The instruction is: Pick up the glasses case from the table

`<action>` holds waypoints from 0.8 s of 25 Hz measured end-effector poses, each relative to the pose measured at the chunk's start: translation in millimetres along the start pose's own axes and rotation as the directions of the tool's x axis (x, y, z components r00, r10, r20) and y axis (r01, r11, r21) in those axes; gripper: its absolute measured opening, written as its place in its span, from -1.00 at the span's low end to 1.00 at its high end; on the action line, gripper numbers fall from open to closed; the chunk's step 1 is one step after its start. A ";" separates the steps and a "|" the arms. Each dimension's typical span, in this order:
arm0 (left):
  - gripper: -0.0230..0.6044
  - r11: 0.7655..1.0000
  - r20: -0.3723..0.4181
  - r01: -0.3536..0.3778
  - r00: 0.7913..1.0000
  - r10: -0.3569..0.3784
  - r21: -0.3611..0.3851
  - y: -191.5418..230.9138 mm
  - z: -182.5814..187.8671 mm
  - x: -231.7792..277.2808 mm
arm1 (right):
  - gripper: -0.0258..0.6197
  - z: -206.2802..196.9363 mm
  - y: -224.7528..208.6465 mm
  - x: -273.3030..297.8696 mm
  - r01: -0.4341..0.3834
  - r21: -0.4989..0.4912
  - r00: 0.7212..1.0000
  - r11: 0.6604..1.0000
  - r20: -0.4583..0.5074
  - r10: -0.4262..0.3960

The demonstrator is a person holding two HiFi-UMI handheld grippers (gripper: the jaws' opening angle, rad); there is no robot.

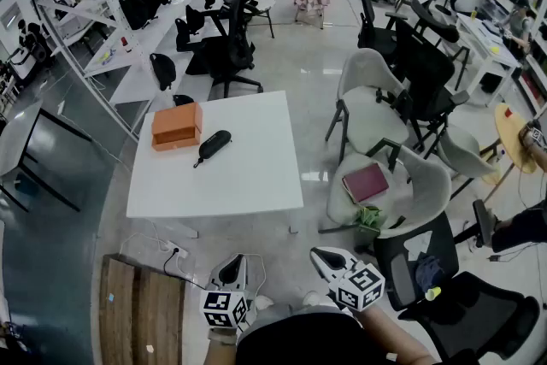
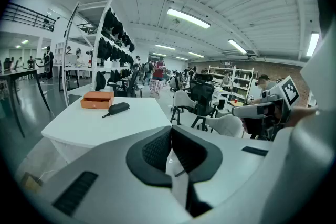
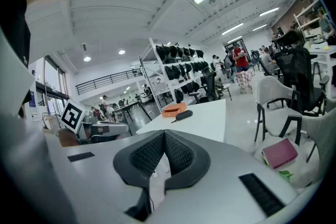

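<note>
Both grippers sit at the bottom of the head view, low and well short of the table. The left gripper [image 1: 231, 267] has its ribbed pads pressed together with nothing between them, and the right gripper [image 1: 328, 259] is likewise closed and empty. Each gripper view shows its own dark pads meeting at the tips.

Left of them, in the lower left corner, lies a wooden board [image 1: 141, 310]. Above it, mid-frame, stands the white square table [image 1: 248, 179]. To the table's right, a maroon book [image 1: 366, 182] rests on a pale chair.

The black glasses case [image 1: 213, 144] lies diagonally on the table's upper left part. A thin cord trails from its lower left end. Just beside it, further left, is an orange box [image 1: 177, 126]; whether the two touch I cannot tell.

The case looks like a light, stiff shell with a smooth rounded surface, so it could skid or roll out of a pinch. Taking it across its narrow width near the middle, clear of the box, seems safest, with the jaws opened first.
</note>
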State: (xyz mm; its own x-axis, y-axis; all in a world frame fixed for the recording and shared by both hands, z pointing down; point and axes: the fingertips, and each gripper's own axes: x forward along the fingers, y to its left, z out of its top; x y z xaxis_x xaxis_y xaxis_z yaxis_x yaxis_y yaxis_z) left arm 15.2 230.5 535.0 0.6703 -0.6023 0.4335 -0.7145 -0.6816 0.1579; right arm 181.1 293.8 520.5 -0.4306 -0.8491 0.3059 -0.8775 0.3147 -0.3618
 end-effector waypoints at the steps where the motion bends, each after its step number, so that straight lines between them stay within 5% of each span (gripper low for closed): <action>1: -0.86 1.000 0.003 0.001 1.000 -0.001 0.004 6.4 1.5 -2.6 | -0.83 1.4 3.6 5.8 0.001 -0.004 1.000 1.000 0.001 -0.001; 20: -0.86 0.996 0.035 -0.079 0.996 0.080 -0.035 179.0 -19.7 -72.4 | -0.83 21.1 100.9 152.2 -0.048 -0.082 0.999 0.995 -0.012 0.047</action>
State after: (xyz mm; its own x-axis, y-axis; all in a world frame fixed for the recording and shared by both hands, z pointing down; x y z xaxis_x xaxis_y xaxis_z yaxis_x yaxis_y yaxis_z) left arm -165.2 160.3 549.3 0.6177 -0.6689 0.4135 -0.7715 -0.6173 0.1539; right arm 31.4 187.4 511.9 -0.4741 -0.8282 0.2989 -0.8701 0.3888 -0.3028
